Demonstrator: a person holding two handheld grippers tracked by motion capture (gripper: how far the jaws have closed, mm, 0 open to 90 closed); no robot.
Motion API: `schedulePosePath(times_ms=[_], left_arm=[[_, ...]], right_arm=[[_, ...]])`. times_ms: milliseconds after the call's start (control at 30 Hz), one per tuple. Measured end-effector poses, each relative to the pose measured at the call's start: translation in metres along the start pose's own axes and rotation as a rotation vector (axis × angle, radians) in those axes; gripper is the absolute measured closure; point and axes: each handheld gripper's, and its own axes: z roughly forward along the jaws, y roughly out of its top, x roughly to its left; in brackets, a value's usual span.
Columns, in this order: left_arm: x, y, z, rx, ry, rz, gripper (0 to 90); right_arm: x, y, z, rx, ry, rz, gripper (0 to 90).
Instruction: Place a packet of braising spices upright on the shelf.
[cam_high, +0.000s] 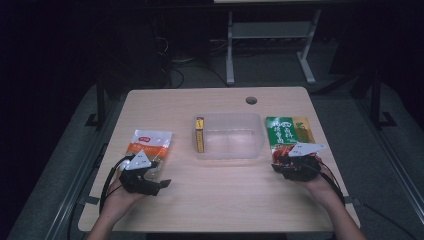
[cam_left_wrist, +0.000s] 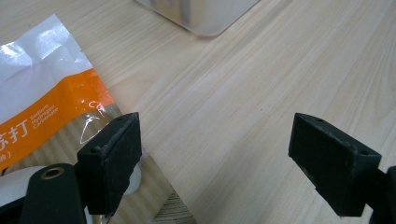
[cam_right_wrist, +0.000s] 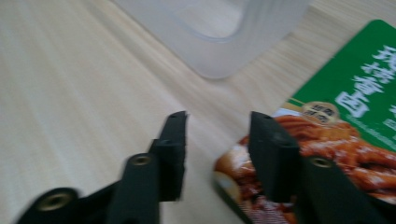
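Note:
A white and orange pouch (cam_high: 150, 142) lies flat at the table's left. My left gripper (cam_high: 155, 177) sits at its near right corner, open wide. In the left gripper view, one jaw hovers over the pouch (cam_left_wrist: 42, 107) corner and the other over bare wood, with my left gripper (cam_left_wrist: 229, 158) holding nothing. A green and red food pouch (cam_high: 287, 132) lies at the right. My right gripper (cam_high: 291, 161) is at its near end, open; in the right gripper view its gap (cam_right_wrist: 219, 119) straddles the near left edge of that pouch (cam_right_wrist: 355, 107).
A clear plastic container (cam_high: 235, 152) stands mid-table with a yellow box (cam_high: 200, 134) upright against its left wall. Its corner shows ahead of each gripper (cam_left_wrist: 201, 18) (cam_right_wrist: 219, 56). A round cable hole (cam_high: 251, 100) is near the far edge. Bare wood lies between my hands.

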Motion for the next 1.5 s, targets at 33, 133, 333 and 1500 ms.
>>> schedulePosePath(times_ms=[33,133,333,1500], left_arm=[[0.000,0.000,0.000,-0.004,-0.002,-0.001,16.7],[-0.001,-0.001,0.001,-0.010,-0.008,-0.006,16.7],[-0.005,-0.002,0.002,-0.015,-0.022,0.000,16.8],[-0.014,-0.002,0.010,0.013,-0.076,0.044,16.8]], right_arm=[[-0.003,0.000,0.001,0.002,-0.025,0.000,68.6],[-0.012,-0.002,0.002,0.013,-0.081,0.031,83.1],[-0.039,-0.008,0.001,0.024,-0.159,0.087,90.0],[-0.066,0.005,0.015,0.342,-0.107,-0.011,90.0]])
